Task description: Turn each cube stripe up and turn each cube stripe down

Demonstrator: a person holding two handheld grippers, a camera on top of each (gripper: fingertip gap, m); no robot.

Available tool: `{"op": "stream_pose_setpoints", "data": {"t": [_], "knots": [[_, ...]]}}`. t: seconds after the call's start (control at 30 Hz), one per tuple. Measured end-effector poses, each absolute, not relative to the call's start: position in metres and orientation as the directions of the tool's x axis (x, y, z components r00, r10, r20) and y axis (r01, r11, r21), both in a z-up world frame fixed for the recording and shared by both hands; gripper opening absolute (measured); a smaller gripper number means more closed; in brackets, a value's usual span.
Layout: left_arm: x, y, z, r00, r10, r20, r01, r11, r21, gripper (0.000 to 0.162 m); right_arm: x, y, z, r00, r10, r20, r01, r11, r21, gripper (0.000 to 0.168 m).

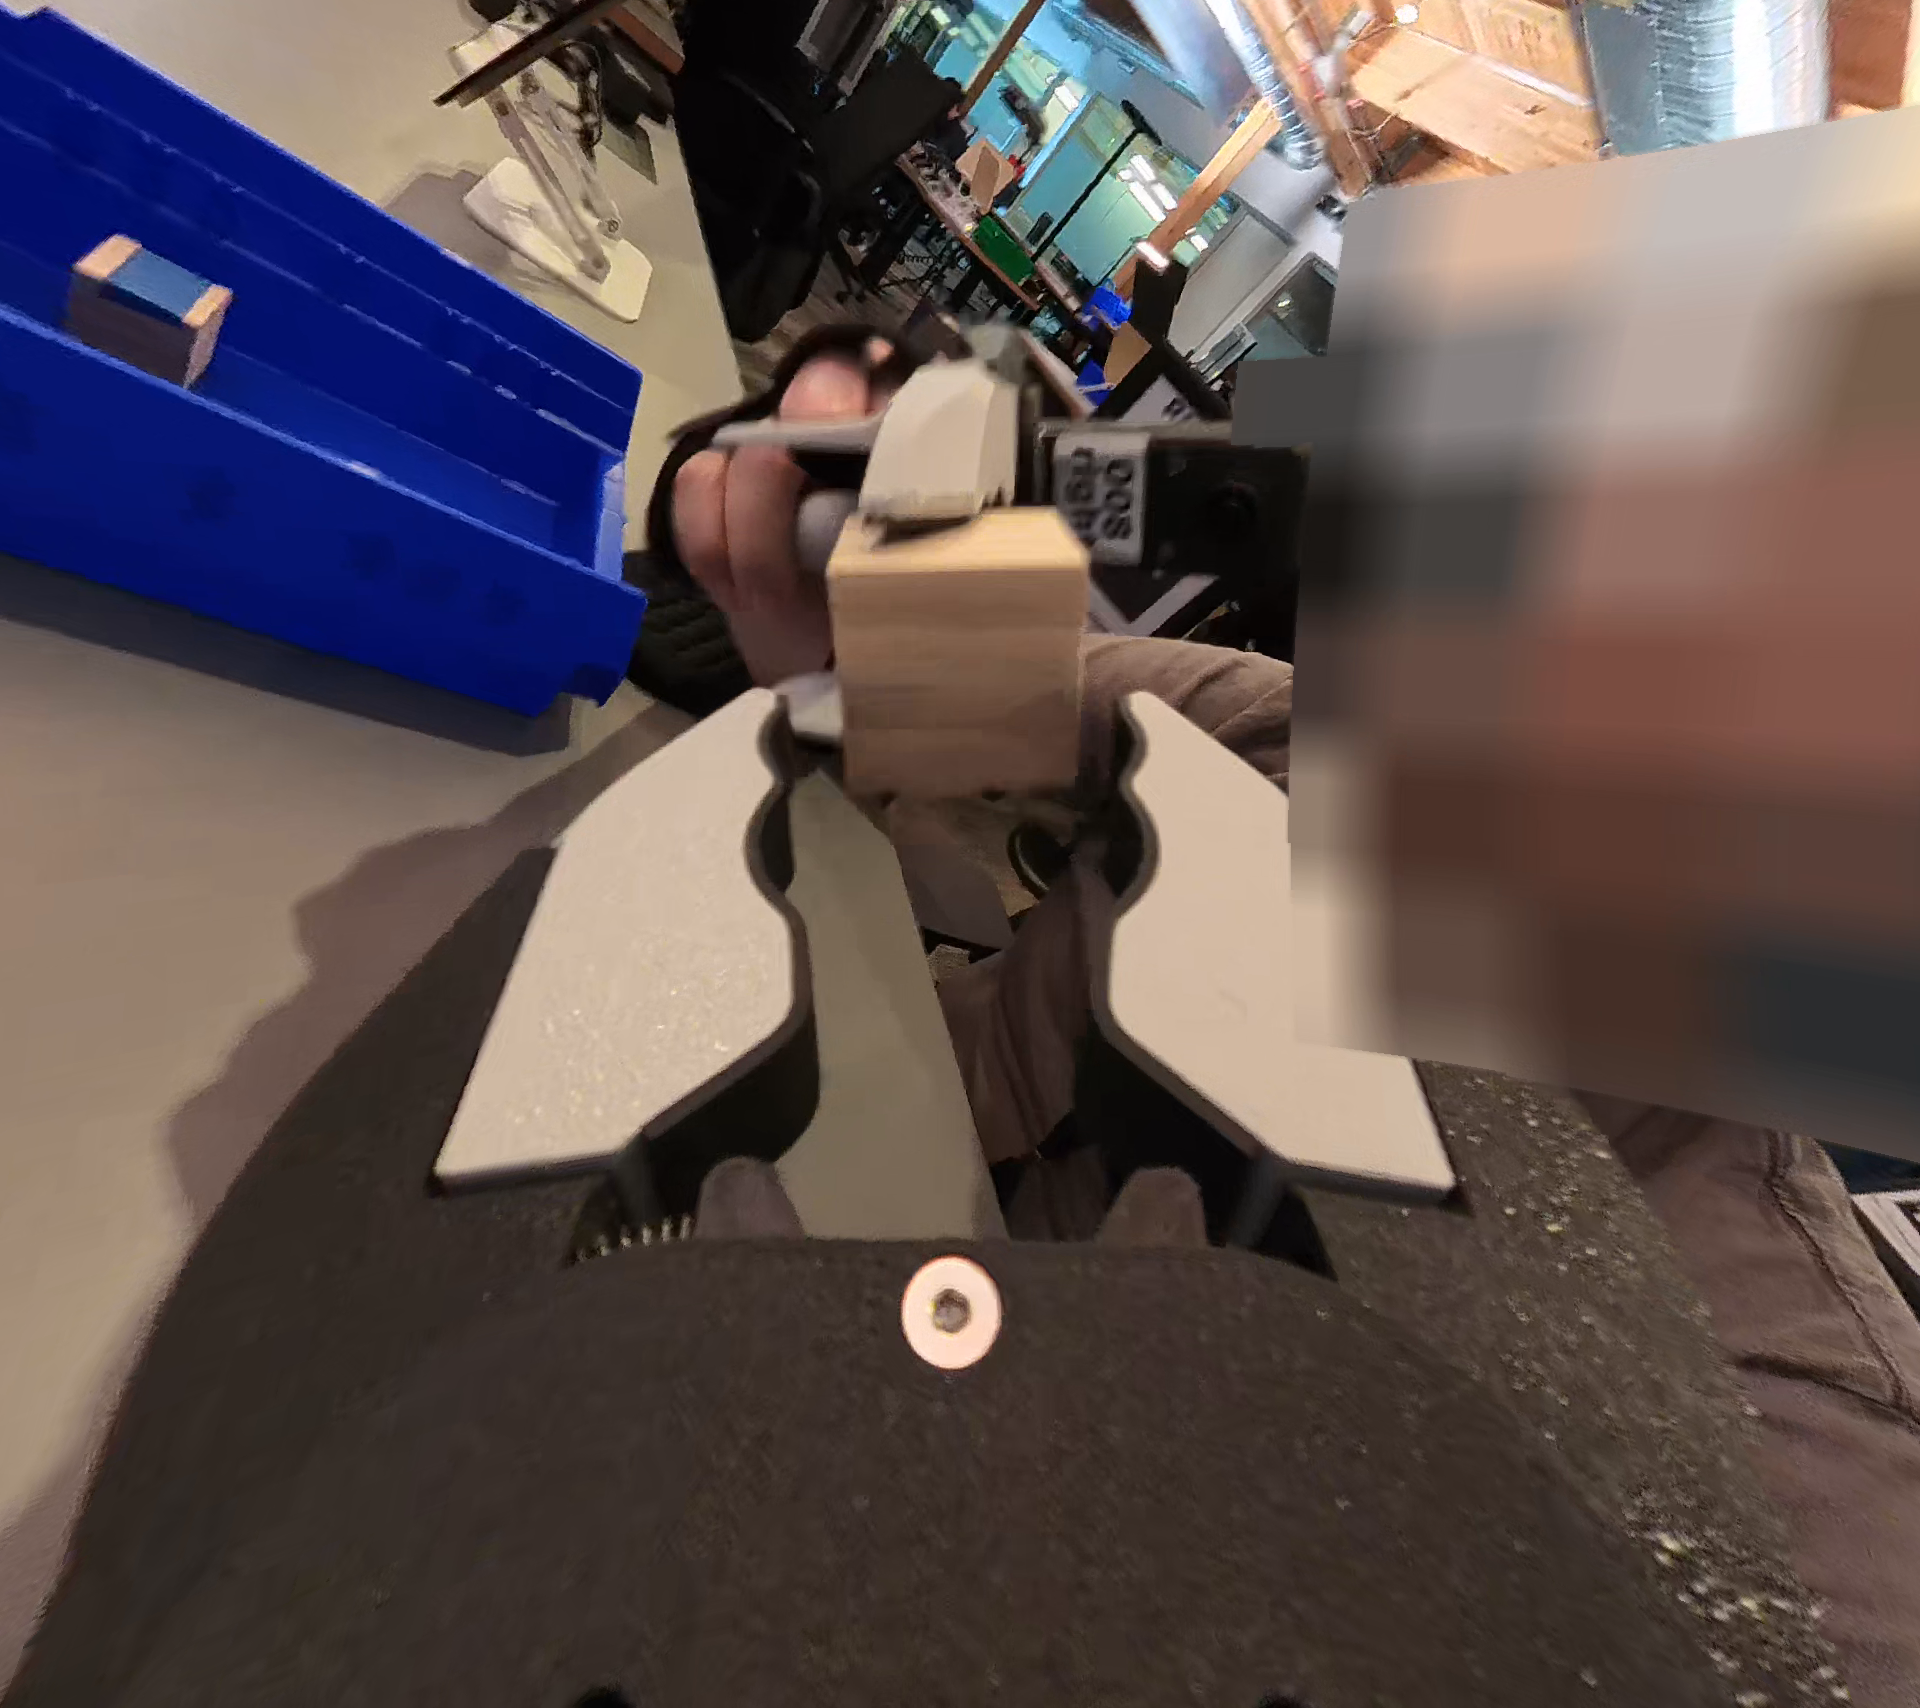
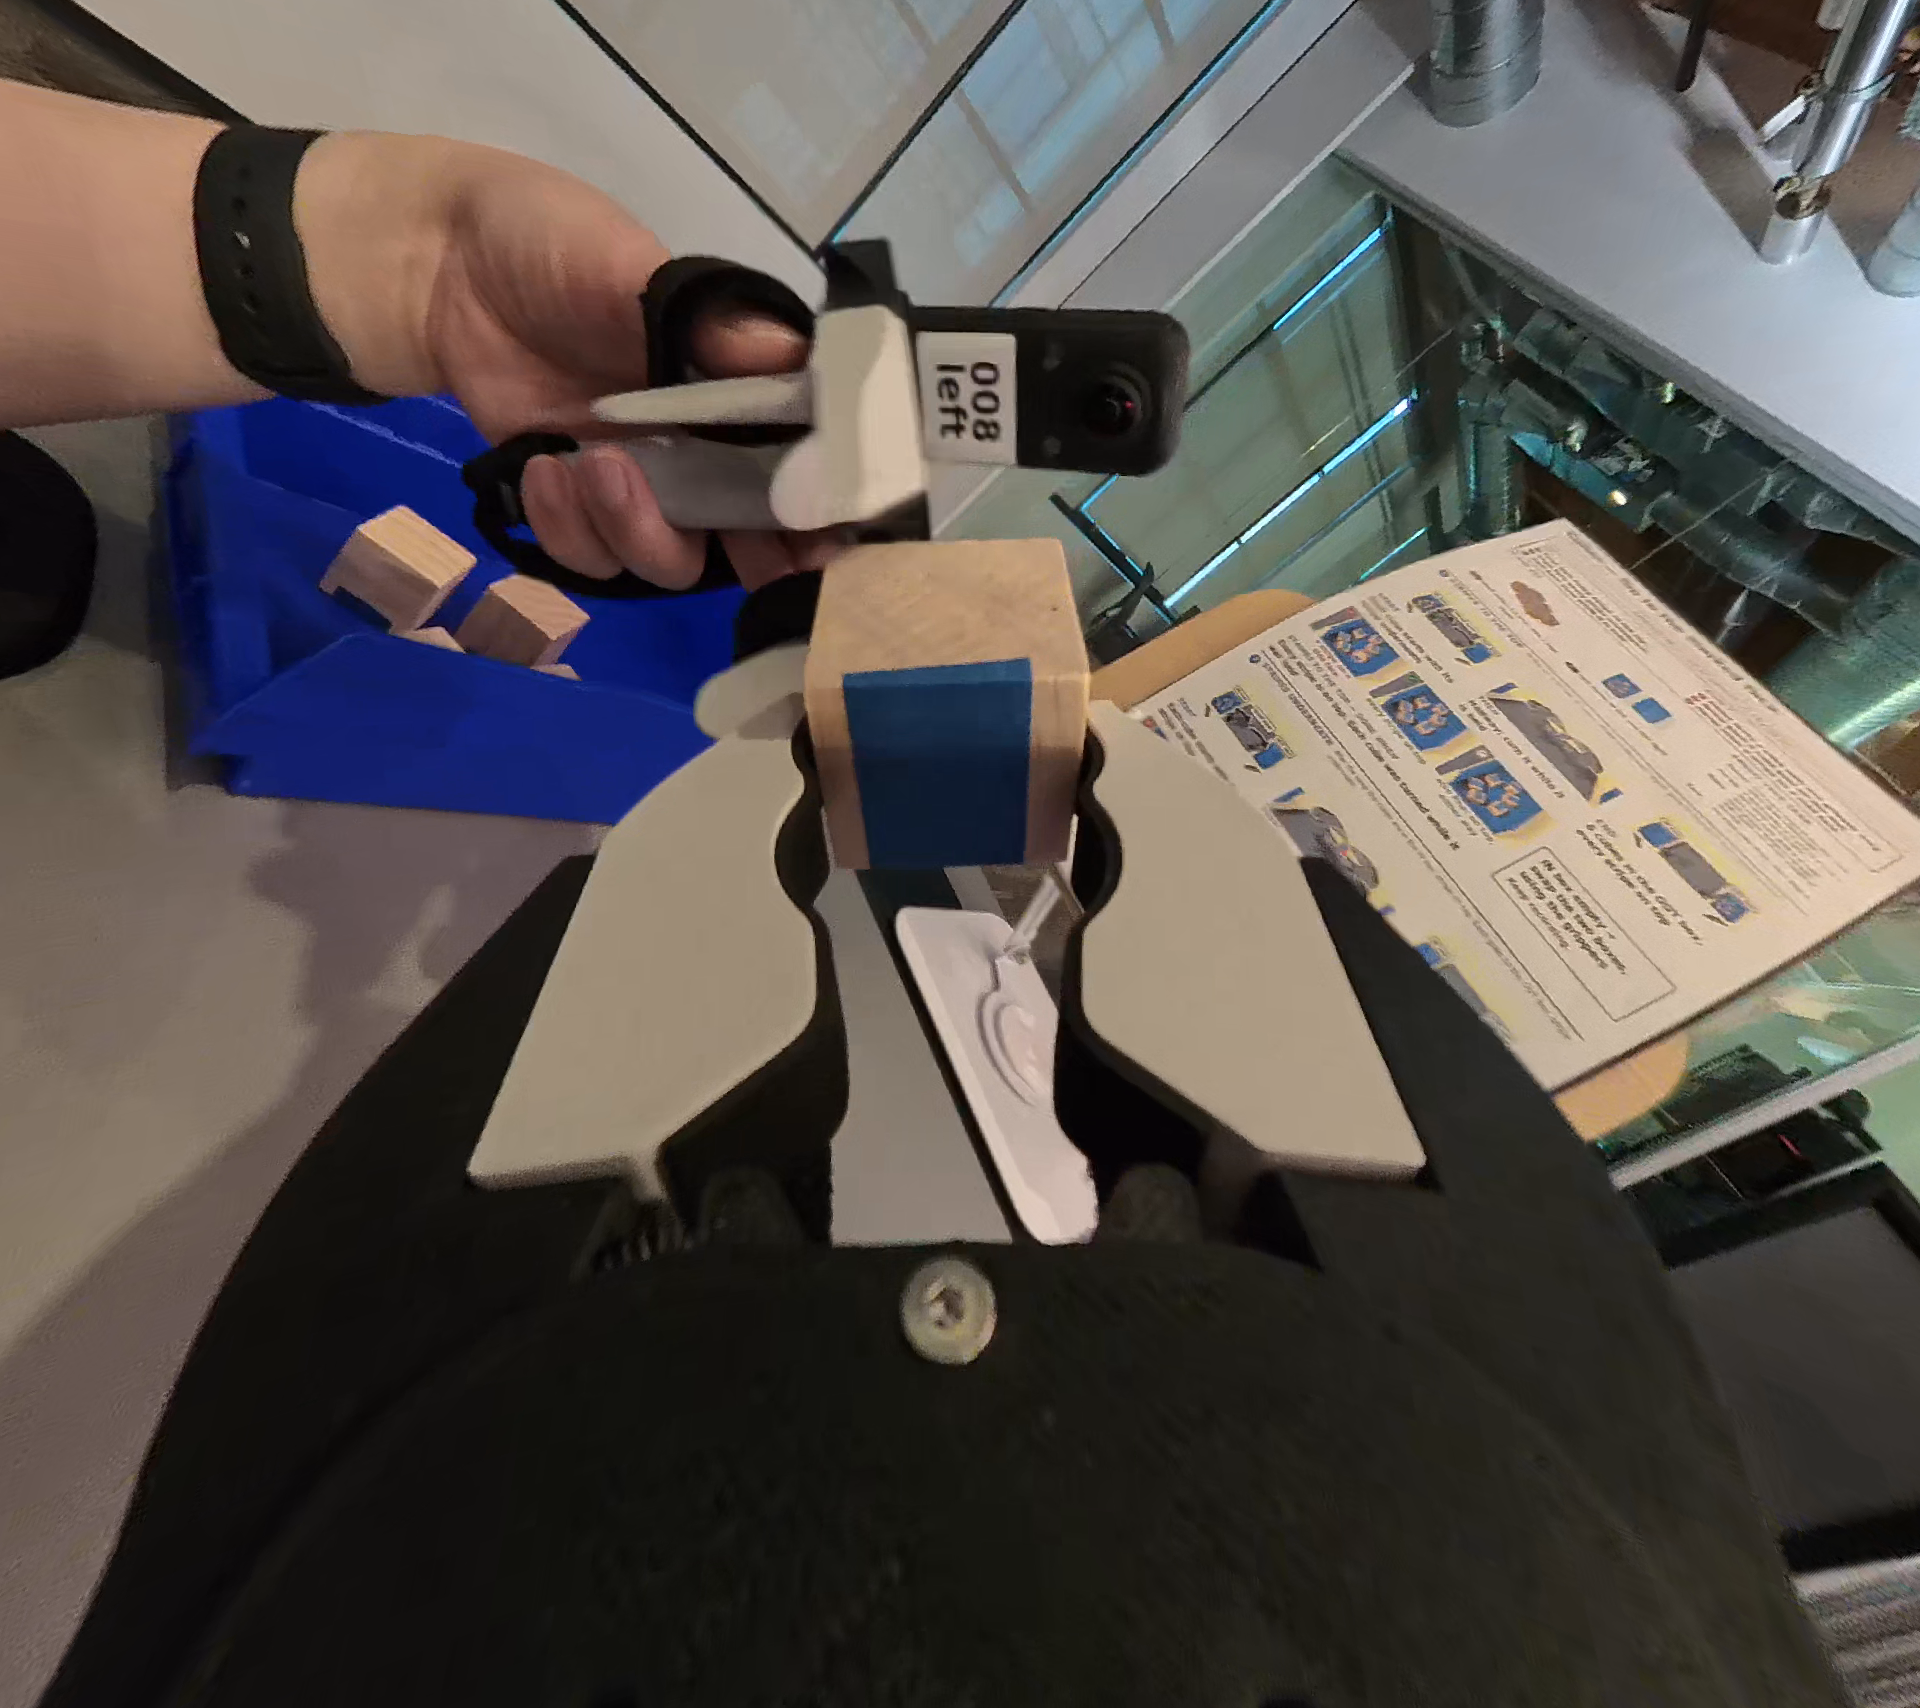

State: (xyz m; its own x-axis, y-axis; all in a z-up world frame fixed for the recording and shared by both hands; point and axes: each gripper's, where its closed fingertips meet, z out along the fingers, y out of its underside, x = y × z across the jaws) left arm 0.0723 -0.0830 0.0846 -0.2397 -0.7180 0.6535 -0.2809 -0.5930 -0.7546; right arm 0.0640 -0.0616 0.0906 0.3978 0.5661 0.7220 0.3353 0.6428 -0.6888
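Observation:
A wooden cube (image 2: 940, 619) with a blue stripe (image 2: 935, 765) is held in the air between both grippers. My right gripper (image 2: 945, 759) is shut on its two sides, and the stripe faces this camera. In the left wrist view the same cube (image 1: 956, 650) shows only plain wood. My left gripper (image 1: 951, 723) straddles it with small gaps on both sides, so it is open. The right gripper's fingers (image 1: 935, 453) press the cube from above and below there. The left gripper (image 2: 842, 453), held by a hand, shows beyond the cube in the right wrist view.
A blue bin (image 1: 312, 453) on the grey table holds a cube (image 1: 145, 308) with its stripe up. Another blue bin (image 2: 416, 723) holds several wooden cubes (image 2: 405, 567). A printed instruction sheet (image 2: 1558, 775) lies to the right. A person's arm (image 2: 125, 256) reaches in from the left.

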Motion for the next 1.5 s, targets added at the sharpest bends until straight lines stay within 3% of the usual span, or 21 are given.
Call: {"op": "stream_pose_setpoints", "data": {"t": [0.03, 0.13, 0.23, 0.33, 0.47, 0.6, 1.0, 1.17, 1.33, 1.5], "knots": [[0.069, -0.08, 0.081, -0.204, -0.736, 0.646, -0.294, -0.583, -0.757, 0.063, 0.07, -0.058, 0.094, 0.387, 0.564, 0.729, 0.367, 0.632, -0.683, 0.045], [0.055, -0.063, 0.071, -0.031, -0.849, 0.528, -0.319, -0.493, -0.81, 0.062, 0.129, -0.011, 0.093, 0.398, 0.559, 0.727, 0.622, 0.418, -0.662, 0.045], [0.039, -0.05, 0.068, 0.116, -0.898, 0.424, -0.347, -0.436, -0.83, 0.059, 0.244, 0.046, 0.036, 0.54, 0.639, 0.547, 0.784, -0.147, -0.603, 0.045], [0.03, -0.046, 0.065, 0.181, -0.905, 0.386, -0.372, -0.426, -0.824, 0.056, 0.331, 0.072, -0.036, 0.754, 0.586, 0.299, 0.651, -0.599, -0.467, 0.046], [0.029, -0.046, 0.051, 0.221, -0.891, 0.395, -0.427, -0.453, -0.782, 0.054, 0.359, 0.08, -0.105, 0.896, 0.441, 0.055, 0.437, -0.853, -0.284, 0.047], [0.036, -0.047, 0.043, 0.217, -0.881, 0.422, -0.449, -0.473, -0.758, 0.052, 0.365, 0.081, -0.137, 0.934, 0.356, 0.028, 0.356, -0.919, -0.173, 0.046], [0.048, -0.048, 0.032, 0.199, -0.864, 0.462, -0.481, -0.497, -0.722, 0.041, 0.368, 0.093, -0.153, 0.939, 0.339, 0.065, 0.345, -0.924, -0.166, 0.047], [0.036, -0.033, 0.05, 0.209, -0.856, 0.473, -0.377, -0.517, -0.768, 0.041, 0.363, 0.103, -0.12, 0.923, 0.373, 0.093, 0.383, -0.87, -0.31, 0.051], [-0.02, -0.011, 0.047, 0.436, -0.853, 0.287, -0.427, -0.477, -0.768, 0.045, 0.355, 0.105, -0.073, 0.907, 0.396, 0.146, 0.417, -0.784, -0.459, 0.051], [-0.09, 0.008, 0.016, 0.631, -0.776, 0.025, -0.592, -0.501, -0.631, 0.05, 0.345, 0.101, -0.062, 0.867, 0.446, 0.22, 0.496, -0.736, -0.46, 0.052]]}}
